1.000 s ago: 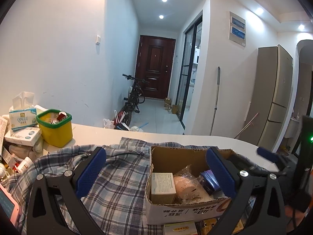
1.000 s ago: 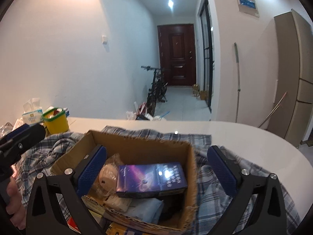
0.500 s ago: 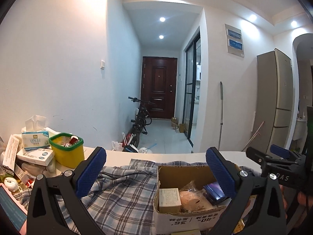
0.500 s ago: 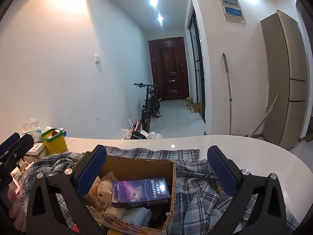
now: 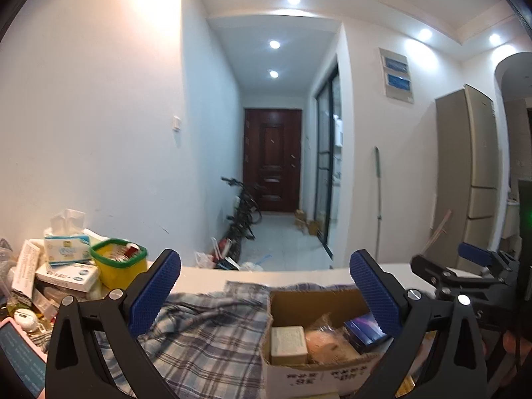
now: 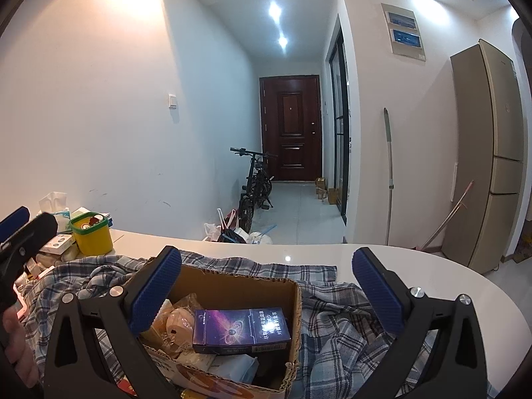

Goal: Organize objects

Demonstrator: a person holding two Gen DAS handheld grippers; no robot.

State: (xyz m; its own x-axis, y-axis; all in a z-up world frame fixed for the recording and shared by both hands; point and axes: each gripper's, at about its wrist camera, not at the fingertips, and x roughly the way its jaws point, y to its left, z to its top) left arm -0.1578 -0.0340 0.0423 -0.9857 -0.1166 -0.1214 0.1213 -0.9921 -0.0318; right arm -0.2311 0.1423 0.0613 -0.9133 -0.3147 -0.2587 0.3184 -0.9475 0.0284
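Left wrist view shows the cardboard box [image 5: 316, 302] sitting on a checked cloth [image 5: 206, 335] that lies over the white table [image 5: 206, 274]. Far to the left of the box, a pile of small packs crowds the table, with a tissue pack [image 5: 66, 247] at the back and a yellow tub with a green rim [image 5: 119, 262] next to it. The left gripper [image 5: 264, 291] is held up over the cloth and the box, its blue pads [image 5: 154, 294] spread wide, with nothing between them. Inside the box sit a small pale carton [image 5: 287, 344], a crinkly bag with something round [image 5: 327, 345] and a purple box [image 5: 364, 331]. To the right of the box, the right gripper [image 5: 472, 266] pokes in from the side. Right wrist view shows the same box [image 6: 232, 287] from the other side, the purple box [image 6: 241, 329] lying flat on top of the other things. The right gripper [image 6: 266, 291] hangs over the box, jaws wide apart and holding nothing. Behind the box, a bicycle [image 6: 257, 183] leans by the hallway wall.
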